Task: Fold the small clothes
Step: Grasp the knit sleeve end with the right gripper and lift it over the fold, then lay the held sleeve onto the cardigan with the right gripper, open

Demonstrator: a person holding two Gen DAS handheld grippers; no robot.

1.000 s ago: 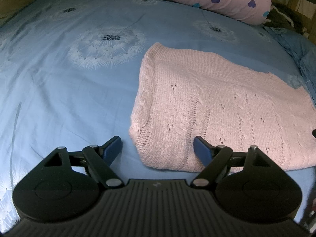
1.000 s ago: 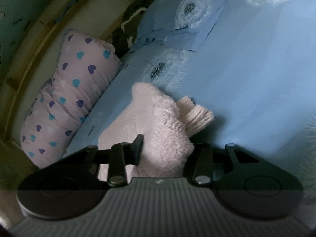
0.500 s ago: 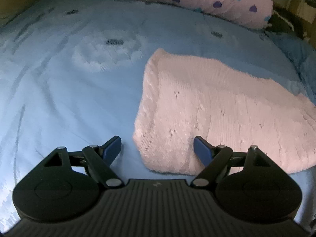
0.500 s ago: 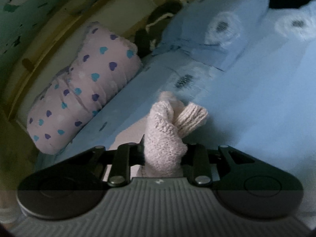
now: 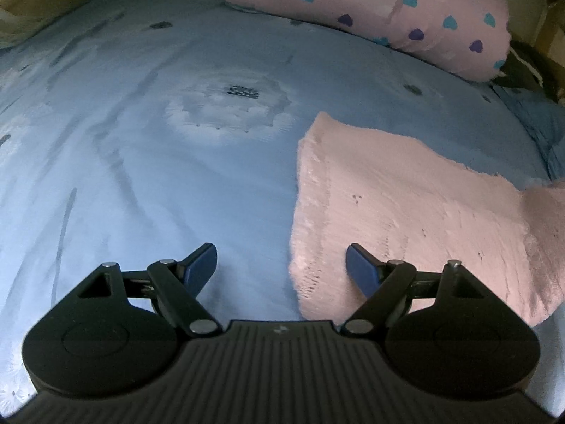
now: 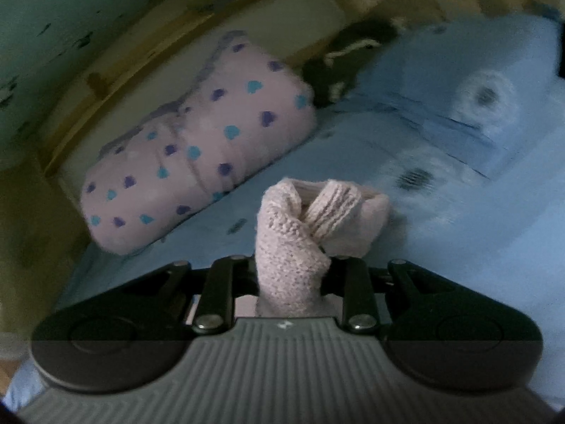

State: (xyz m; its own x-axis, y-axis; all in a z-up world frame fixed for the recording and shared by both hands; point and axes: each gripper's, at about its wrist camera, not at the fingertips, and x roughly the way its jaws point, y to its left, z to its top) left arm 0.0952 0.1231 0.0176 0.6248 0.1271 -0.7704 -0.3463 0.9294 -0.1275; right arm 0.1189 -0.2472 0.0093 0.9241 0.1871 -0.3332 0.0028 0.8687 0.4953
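Garment: the pale pink cable-knit sweater [image 5: 406, 208] lies on the blue dandelion-print bedsheet [image 5: 159, 134], partly folded, its left edge doubled over; its right end rises off the sheet toward my other hand.
Right gripper [image 6: 293, 275]: clenched on a bunched wad of the same pink knit [image 6: 289, 247], a ribbed cuff or hem sticking up past the fingers.
Left gripper [image 5: 280, 265]: released, jaws spread wide, holding nothing, poised low over the sweater's near left corner; right fingertip [image 5: 358, 266] over the knit, left fingertip [image 5: 201, 263] over bare sheet.
Risk, drag: I judge that lifting the right end with the left corner unpinned could pull the whole sweater along the sheet and undo the doubled edge.
Risk, grip: the wad is thick and loose-knit; layers could slip out unevenly and skew the fold.
Risk, snag: open stitches may catch on a fingertip.
Surroundings: pink heart-print pillow [image 5: 388, 10] well beyond the garment, no obstruction.
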